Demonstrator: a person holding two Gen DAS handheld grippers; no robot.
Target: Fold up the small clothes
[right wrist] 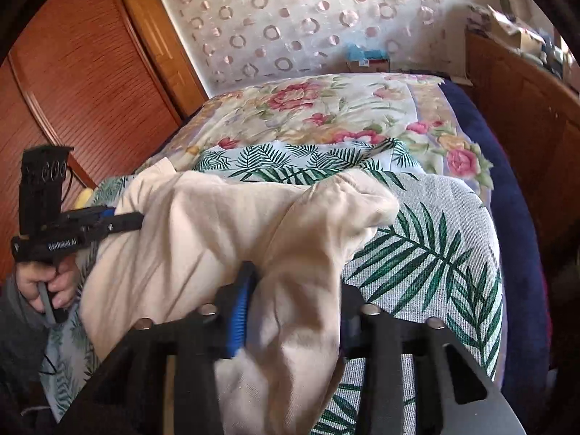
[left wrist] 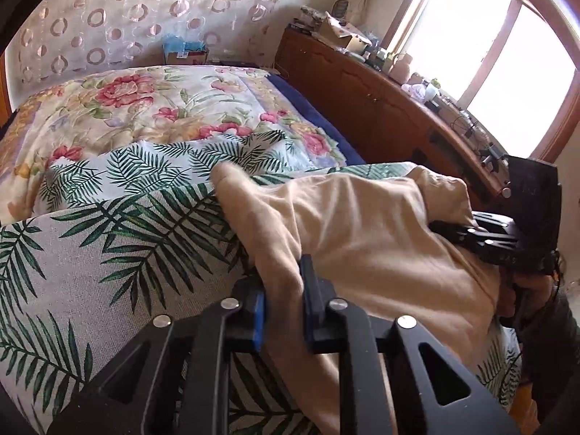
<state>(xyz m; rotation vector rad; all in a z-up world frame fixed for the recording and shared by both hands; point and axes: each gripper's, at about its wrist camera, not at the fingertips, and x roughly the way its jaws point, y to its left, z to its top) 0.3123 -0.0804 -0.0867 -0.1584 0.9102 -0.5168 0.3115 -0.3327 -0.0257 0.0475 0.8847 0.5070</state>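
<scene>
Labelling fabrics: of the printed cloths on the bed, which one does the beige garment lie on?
The green palm-leaf cloth, nearest the cameras. The beige garment lies on it; the rose-print bedspread lies farther back, untouched by it.

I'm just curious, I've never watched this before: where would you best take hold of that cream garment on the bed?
At its near edge, one gripper per side, coming from the bed's near side. The cream garment lies bunched there; the left gripper and right gripper already pinch it.
</scene>
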